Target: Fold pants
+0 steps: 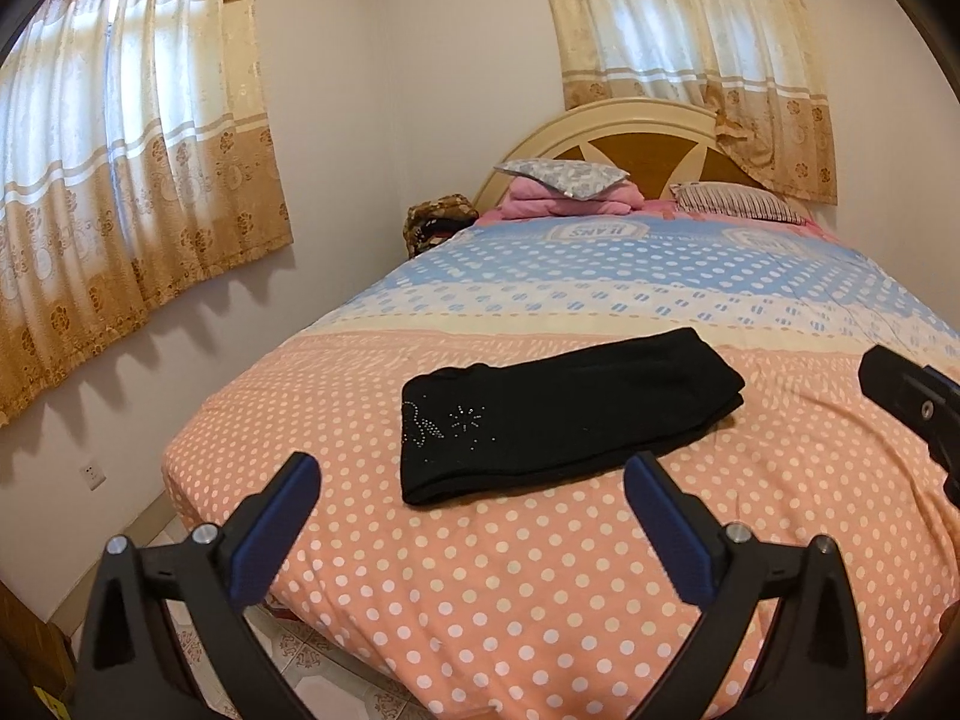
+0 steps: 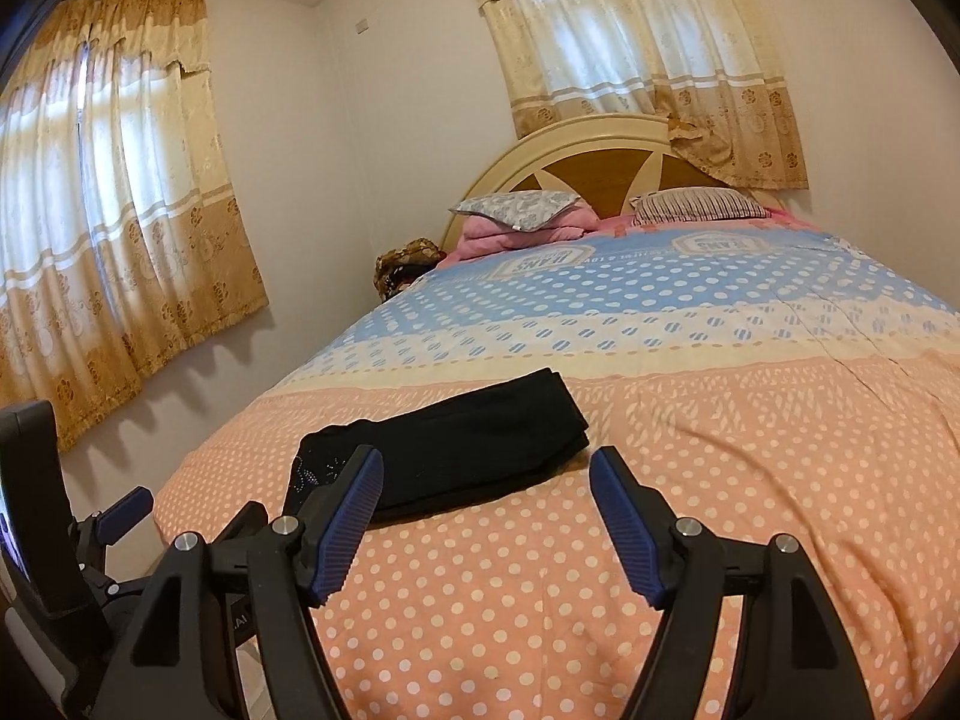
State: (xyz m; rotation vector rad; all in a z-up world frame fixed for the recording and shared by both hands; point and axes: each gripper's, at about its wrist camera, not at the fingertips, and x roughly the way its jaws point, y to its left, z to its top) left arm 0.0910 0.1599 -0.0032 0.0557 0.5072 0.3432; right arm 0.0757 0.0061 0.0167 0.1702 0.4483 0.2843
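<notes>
The black pants (image 1: 564, 408) lie folded on the bed (image 1: 540, 588) — near its foot. Both tools — left tool (image 1: 471, 498) and right tool (image 2: 486, 492) — hang released above the bedspread, grasping nothing.

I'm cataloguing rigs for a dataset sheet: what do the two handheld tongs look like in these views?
Both look alike. The left tongs and right tongs each have two black plastic fingers that spread in a V, with ribbed dark-blue pads on their inner faces and silver bolt heads at the pivots. No cables, sleeves or hands show.
</notes>
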